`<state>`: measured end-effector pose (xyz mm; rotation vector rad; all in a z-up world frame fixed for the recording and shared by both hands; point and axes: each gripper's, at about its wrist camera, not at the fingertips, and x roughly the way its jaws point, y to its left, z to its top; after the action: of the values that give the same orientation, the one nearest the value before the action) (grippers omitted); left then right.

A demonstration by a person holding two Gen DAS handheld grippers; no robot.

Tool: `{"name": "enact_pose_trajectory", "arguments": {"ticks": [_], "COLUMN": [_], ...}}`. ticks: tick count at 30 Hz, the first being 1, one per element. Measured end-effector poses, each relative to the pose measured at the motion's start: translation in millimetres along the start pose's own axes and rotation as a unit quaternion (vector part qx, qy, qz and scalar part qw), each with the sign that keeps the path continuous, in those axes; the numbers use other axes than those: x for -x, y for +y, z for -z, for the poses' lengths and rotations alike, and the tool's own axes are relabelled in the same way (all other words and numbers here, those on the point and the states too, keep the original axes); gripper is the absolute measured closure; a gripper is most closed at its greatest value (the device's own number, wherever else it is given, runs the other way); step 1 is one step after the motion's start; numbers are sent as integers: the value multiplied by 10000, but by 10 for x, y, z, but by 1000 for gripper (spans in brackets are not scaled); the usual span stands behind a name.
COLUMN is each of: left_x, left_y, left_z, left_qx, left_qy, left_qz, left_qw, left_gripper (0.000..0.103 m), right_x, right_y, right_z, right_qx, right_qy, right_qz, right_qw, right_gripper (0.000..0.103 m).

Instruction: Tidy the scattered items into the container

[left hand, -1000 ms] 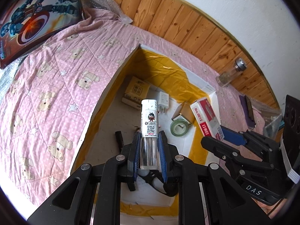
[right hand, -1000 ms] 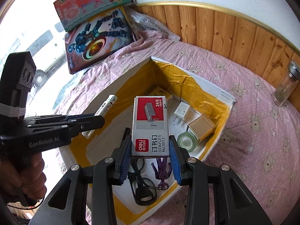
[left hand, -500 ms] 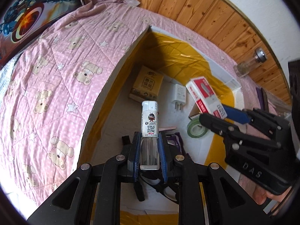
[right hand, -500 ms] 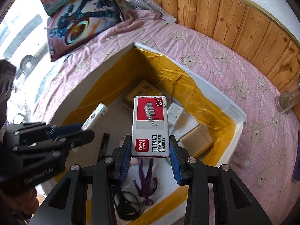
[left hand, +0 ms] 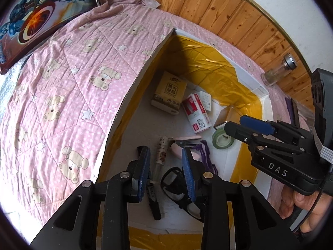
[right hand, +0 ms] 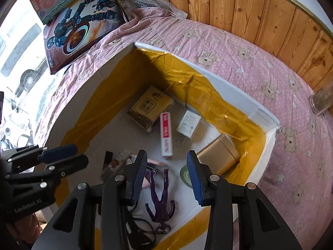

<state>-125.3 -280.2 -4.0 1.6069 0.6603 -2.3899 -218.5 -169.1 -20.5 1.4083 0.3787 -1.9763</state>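
Both claws are hanging inside the white, yellow-taped cardboard box (left hand: 133,87), its walls close around them. The left gripper (left hand: 166,166) is spreading, the clear white-capped lighter (left hand: 161,156) lying loose below; the right gripper (right hand: 166,173) is widening, the red-and-white staple box (right hand: 166,134) resting beyond it.

"DAS" on right gripper (left hand: 247,128)

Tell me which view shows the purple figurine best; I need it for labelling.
The right wrist view: the purple figurine lies whole on the box floor between the fingers. In the left wrist view, the left gripper's finger hides most of it.
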Motion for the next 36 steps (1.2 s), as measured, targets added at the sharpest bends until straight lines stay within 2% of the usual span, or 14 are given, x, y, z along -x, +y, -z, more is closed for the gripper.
{"name": "enact_pose_trajectory", "arguments": {"ticks": [6, 19, 36], "left_x": [118, 527, 955], "left_y": [-75, -264, -335], "left_z": [119, 493, 952], "left_qx": [-189, -677, -846], "left_qy": [-83, -572, -889], "left_qz": [-49, -314, -363], "left_qw": [9998, 9956, 9918], "left_gripper": [69, 63, 59], "right_x": [74, 362, 815], "right_y": [28, 245, 651], "right_z": [117, 551, 1267], "right_qx": [-1, 339, 668], "right_qy": [-36, -77, -345], "right_qz": [-39, 14, -3], "right_qw": [10000, 9994, 9972], "right_gripper": [61, 61, 55]}}
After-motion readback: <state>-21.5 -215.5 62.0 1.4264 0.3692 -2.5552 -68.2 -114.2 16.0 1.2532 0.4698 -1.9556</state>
